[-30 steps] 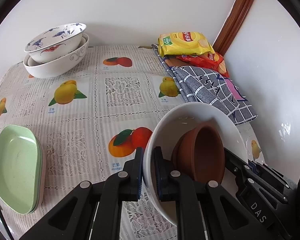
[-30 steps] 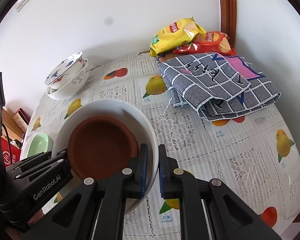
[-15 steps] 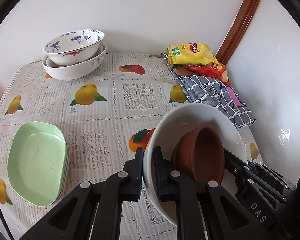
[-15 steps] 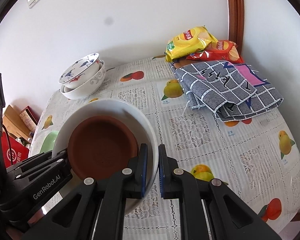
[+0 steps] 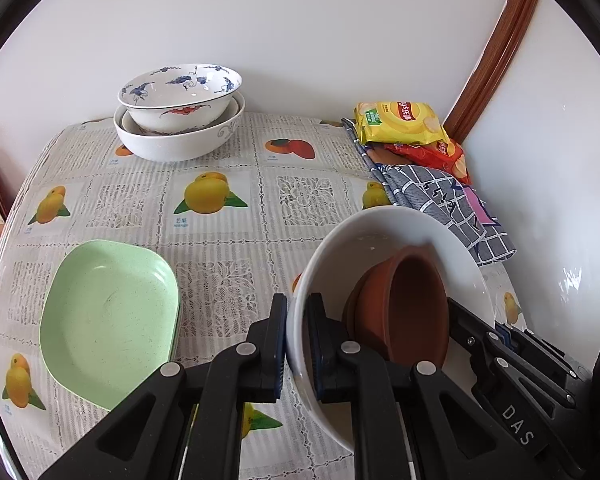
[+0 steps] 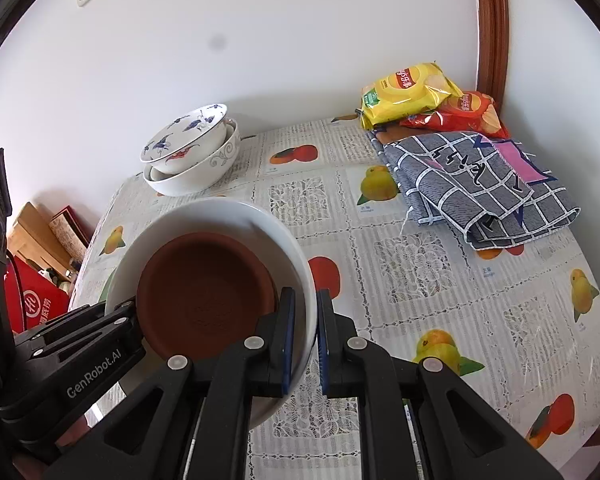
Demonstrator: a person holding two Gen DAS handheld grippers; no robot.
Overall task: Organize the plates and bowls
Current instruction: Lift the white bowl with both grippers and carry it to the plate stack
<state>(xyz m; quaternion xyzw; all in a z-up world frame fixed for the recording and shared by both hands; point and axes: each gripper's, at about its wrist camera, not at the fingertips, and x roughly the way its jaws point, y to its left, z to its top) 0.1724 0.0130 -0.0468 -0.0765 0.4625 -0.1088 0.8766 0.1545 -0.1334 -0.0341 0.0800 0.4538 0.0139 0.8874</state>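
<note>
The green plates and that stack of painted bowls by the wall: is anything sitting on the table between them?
Nothing: only bare fruit-print tablecloth lies between the pale green plates and the stacked white painted bowls, seen in the left wrist view.

A yellow chip bag (image 6: pixel 410 90) lies on a red chip bag (image 6: pixel 466 114) in the tabletop's (image 6: pixel 420 264) far right corner, beside a folded checked cloth (image 6: pixel 480 184).

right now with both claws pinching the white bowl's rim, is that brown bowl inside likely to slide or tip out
Probably it could slide: the brown bowl sits loose in the glossy white bowl, and neither the left claw nor the right claw grips it. It already leans against one side in the left wrist view, so further tilt may shift it. Both look rigid and likely breakable.
</note>
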